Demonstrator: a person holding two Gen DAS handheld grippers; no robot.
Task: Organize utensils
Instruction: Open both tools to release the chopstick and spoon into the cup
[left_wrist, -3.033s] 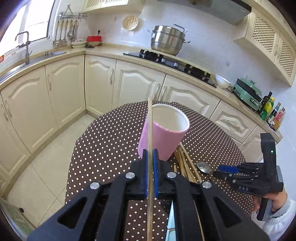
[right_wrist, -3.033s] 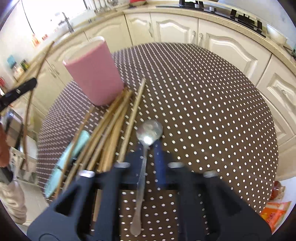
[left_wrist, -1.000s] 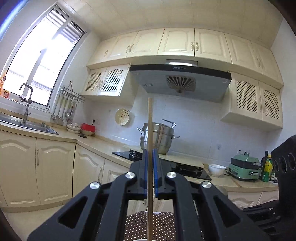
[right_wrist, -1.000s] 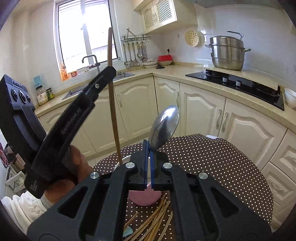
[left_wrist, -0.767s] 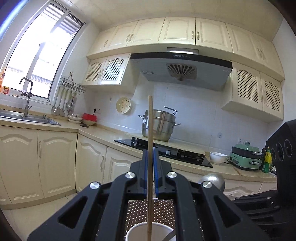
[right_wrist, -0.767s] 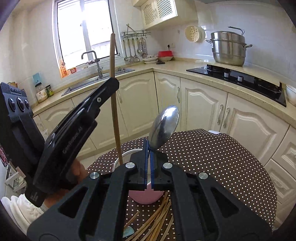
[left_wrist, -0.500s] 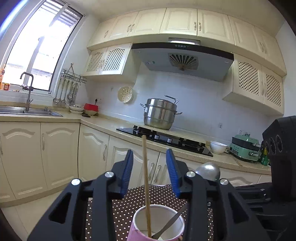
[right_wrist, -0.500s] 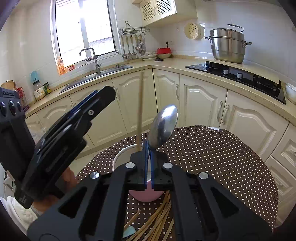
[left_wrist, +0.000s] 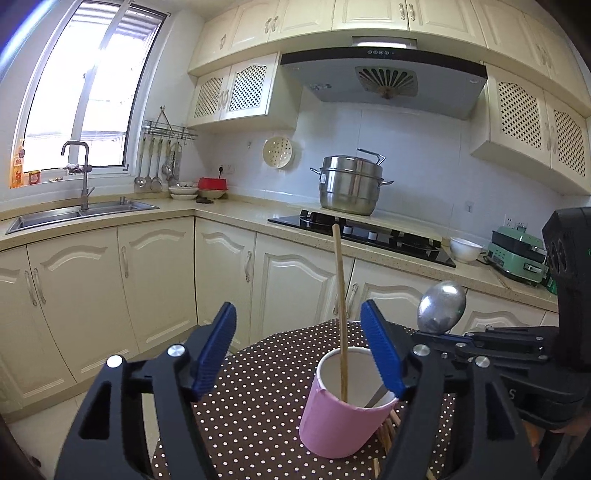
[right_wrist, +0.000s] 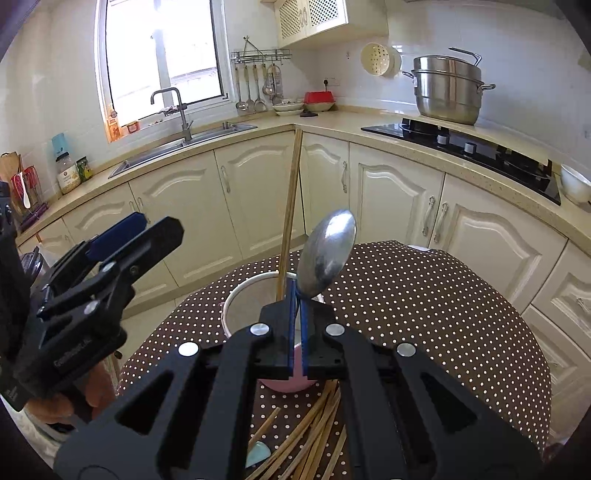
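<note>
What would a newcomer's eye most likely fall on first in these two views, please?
Probably the metal spoon, held bowl-up in the shut right tool just above the pink cup on the dotted table. Next, the single wooden chopstick standing in that cup, between the fingers of the open left tool. More chopsticks lie beside the cup.

Spoon (right_wrist: 327, 254) handle hidden between right gripper (right_wrist: 297, 325) fingers (right_wrist: 292, 332).
</note>
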